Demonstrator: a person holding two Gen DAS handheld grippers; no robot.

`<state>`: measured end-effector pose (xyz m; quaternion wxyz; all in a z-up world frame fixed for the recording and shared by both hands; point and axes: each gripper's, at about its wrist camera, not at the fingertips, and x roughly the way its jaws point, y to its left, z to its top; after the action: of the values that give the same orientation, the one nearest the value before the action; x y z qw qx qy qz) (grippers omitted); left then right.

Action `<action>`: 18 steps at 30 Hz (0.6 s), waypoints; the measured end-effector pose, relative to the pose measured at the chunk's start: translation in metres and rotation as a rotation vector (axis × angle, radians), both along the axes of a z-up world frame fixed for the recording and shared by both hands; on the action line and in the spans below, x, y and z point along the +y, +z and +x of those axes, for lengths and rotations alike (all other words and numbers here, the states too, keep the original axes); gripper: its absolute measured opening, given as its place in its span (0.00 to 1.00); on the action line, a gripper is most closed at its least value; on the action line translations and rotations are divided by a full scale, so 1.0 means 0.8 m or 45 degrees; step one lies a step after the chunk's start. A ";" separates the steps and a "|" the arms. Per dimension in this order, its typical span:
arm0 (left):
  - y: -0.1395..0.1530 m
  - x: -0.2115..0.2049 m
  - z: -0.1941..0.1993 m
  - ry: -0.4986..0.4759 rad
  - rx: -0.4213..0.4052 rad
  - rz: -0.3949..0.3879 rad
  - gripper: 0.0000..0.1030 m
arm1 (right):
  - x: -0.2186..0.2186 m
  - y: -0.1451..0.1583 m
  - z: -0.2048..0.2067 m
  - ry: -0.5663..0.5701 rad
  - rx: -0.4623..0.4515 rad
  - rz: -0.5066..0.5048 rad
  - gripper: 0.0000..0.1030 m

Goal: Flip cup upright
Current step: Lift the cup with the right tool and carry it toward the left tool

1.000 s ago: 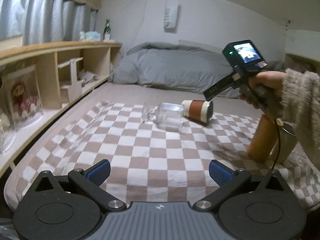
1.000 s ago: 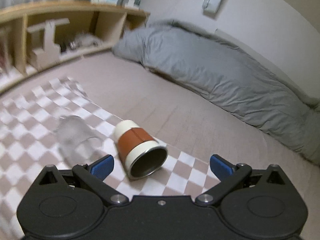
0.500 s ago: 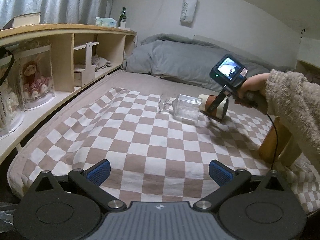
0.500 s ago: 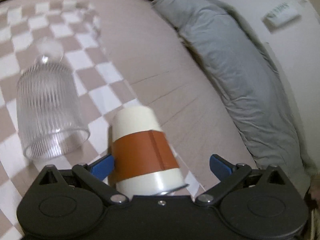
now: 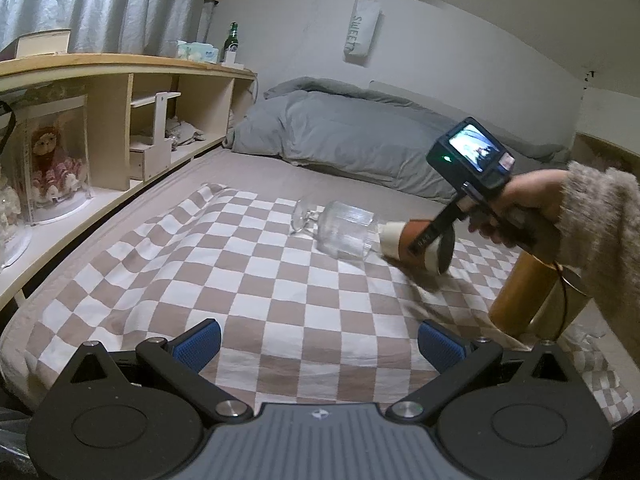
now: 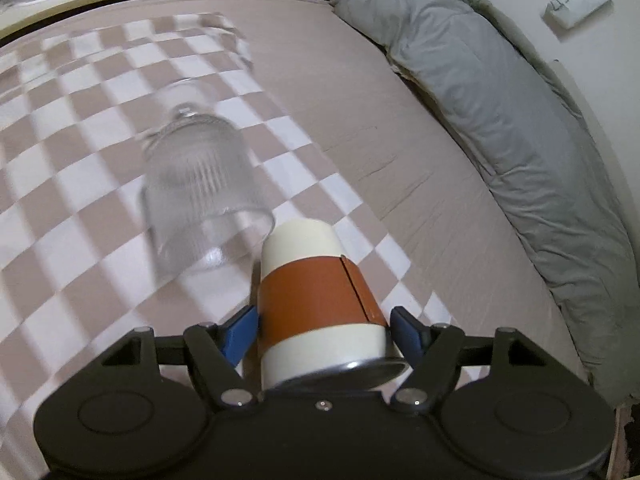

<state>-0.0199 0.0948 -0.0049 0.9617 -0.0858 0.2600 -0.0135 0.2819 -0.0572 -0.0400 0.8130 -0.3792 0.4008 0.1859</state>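
A cream cup with a brown sleeve (image 6: pixel 320 300) lies on its side on the checkered cloth (image 6: pixel 72 184), mouth toward the right wrist camera. My right gripper (image 6: pixel 324 330) has closed on the cup near its mouth, a blue pad on each side. The cup also shows in the left wrist view (image 5: pixel 412 242), with the right gripper (image 5: pixel 434 238) around it. A clear ribbed stemmed glass (image 6: pixel 200 196) lies on its side just left of the cup, touching or nearly touching it. My left gripper (image 5: pixel 318 340) is open and empty, low over the cloth's near part.
A grey duvet (image 5: pixel 360 140) lies at the far end of the bed. Wooden shelves (image 5: pixel 120 120) with a doll case run along the left. A tan cylinder (image 5: pixel 520 296) stands at the bed's right edge.
The right gripper has moved in and its fingers have closed from wide open onto the sides of the cup. The left gripper stays open, its view shifted slightly.
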 end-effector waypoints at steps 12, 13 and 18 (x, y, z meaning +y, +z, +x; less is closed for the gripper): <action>0.000 0.000 0.002 -0.005 0.008 -0.016 1.00 | -0.008 0.009 -0.111 0.317 0.109 0.137 0.71; 0.000 0.000 0.002 -0.006 0.008 -0.015 1.00 | -0.003 0.009 -0.118 0.362 0.111 0.134 0.71; 0.002 0.000 0.012 -0.021 0.049 -0.016 1.00 | 0.007 -0.003 -0.123 0.495 0.083 0.076 0.72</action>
<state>-0.0101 0.0945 -0.0030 0.9558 -0.0900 0.2789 -0.0215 0.1835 -0.0516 -0.0424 0.7593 -0.4190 0.3405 0.3633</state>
